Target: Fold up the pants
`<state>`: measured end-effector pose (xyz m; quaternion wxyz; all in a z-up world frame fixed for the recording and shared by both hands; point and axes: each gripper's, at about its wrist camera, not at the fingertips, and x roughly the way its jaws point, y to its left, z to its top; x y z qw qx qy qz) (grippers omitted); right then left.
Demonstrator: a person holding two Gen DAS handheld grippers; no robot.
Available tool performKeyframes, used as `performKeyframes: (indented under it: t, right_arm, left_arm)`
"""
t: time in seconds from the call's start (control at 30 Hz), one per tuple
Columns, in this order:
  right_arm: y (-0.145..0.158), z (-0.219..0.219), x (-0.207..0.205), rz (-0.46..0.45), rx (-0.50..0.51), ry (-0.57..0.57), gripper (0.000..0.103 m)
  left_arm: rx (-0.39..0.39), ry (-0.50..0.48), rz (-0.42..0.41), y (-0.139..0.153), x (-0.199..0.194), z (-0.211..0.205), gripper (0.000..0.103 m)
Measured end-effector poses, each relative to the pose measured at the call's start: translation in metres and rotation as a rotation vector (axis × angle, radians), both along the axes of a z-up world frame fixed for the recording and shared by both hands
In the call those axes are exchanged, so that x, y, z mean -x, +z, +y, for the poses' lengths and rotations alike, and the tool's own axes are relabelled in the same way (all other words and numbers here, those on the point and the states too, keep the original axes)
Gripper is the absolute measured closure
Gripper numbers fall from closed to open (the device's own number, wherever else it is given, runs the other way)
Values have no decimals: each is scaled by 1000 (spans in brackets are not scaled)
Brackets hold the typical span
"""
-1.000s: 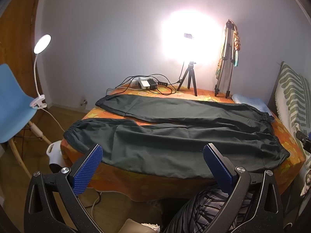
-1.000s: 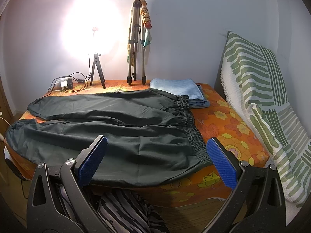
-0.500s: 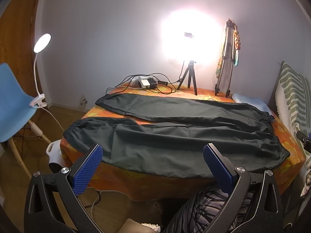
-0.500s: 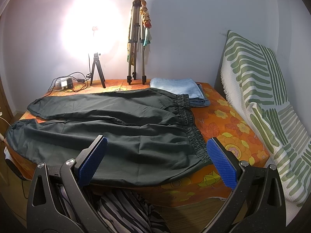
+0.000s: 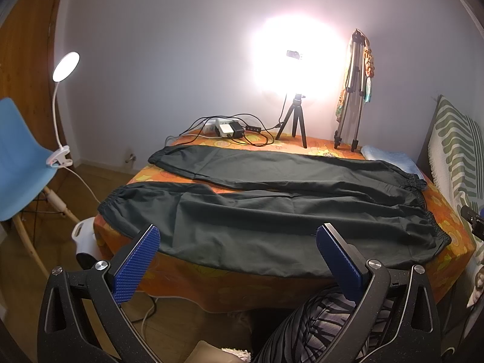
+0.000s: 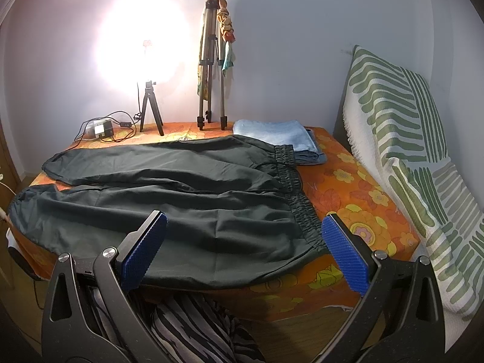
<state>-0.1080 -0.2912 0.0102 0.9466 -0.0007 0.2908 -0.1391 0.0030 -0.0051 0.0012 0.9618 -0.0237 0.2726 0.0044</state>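
Dark pants point(image 5: 272, 208) flat, near hem seemingly overhanging, behind both grippers' spread, empty fingers point(image 5: 136, 263).

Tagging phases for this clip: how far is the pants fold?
Done: the dark pants lie spread flat on the orange floral bedspread, legs apart, waistband toward the striped cushion. In hand: nothing; the left hand-held gripper and right hand-held gripper are both open at the near edge, apart from the fabric. Left: every fold.

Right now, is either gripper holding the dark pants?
No, the left gripper and right gripper are open and empty, short of the dark pants.
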Motion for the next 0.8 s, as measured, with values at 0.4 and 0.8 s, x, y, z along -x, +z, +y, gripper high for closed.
performKeyframes:
  t: [0.4,0.8]
  right_arm:
    - [-2,0,1,3,0,-1,0]
    - [-2,-1,1,3,-1,1,0]
  left_arm:
    - [0,-1,1,-1,0,0,0]
    - [0,0,0,-1,0,0,0]
